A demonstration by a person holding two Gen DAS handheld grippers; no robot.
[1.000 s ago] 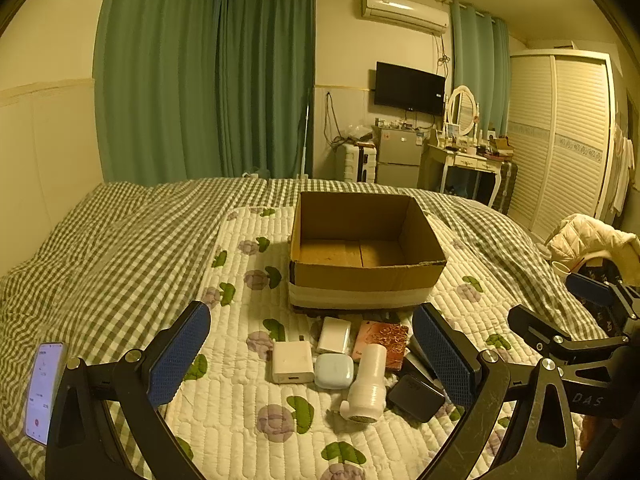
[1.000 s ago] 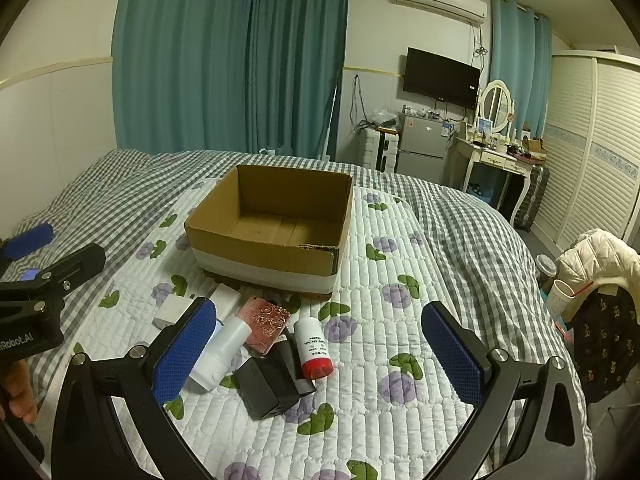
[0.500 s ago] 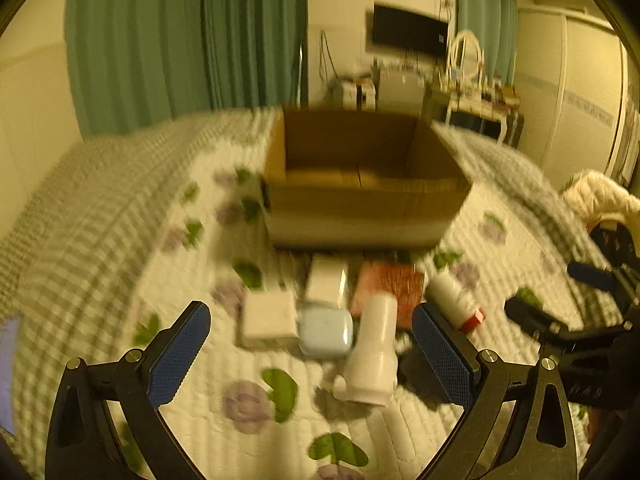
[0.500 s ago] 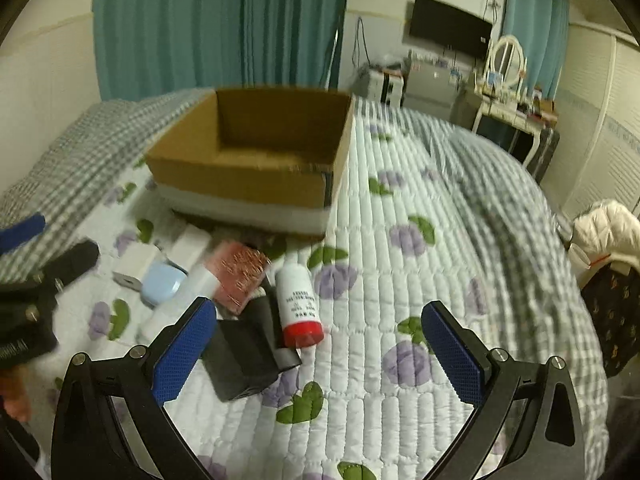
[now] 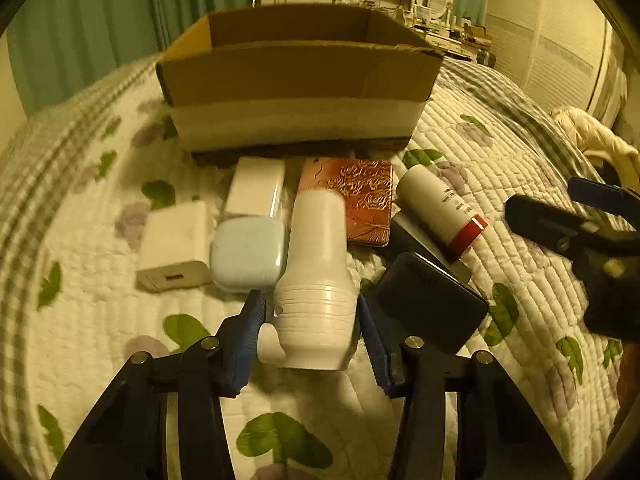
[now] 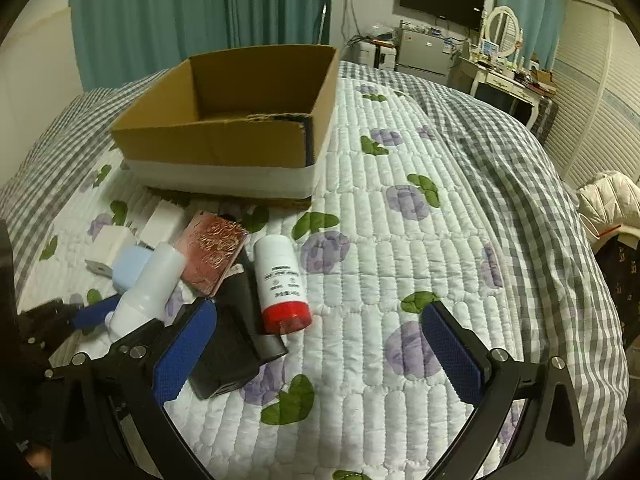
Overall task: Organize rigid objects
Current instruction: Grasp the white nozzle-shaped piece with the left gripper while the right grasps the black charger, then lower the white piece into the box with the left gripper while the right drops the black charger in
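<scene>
A white bottle (image 5: 316,280) lies on its side on the flowered quilt, wide end toward me. My left gripper (image 5: 310,308) is closing on that wide end, and both blue pads (image 5: 250,320) sit against its sides. In the right wrist view the same bottle (image 6: 148,288) shows with the left gripper (image 6: 92,316) at its base. My right gripper (image 6: 316,320) hangs open over bare quilt, with the red-capped white tube (image 6: 284,280) just beyond its left finger. An open cardboard box (image 5: 300,76) stands behind the pile.
Around the bottle lie a white charger (image 5: 174,244), a light blue case (image 5: 248,256), a white block (image 5: 256,188), a rose embossed case (image 5: 356,196) and a black box (image 5: 432,304). A checked blanket (image 6: 500,168) covers the bed's right side; a white jacket (image 6: 608,200) lies beyond.
Both grippers dropped toward the pile and tilted down. The left one went from wide open to closed around the white bottle's wide end. The right one stayed open.
</scene>
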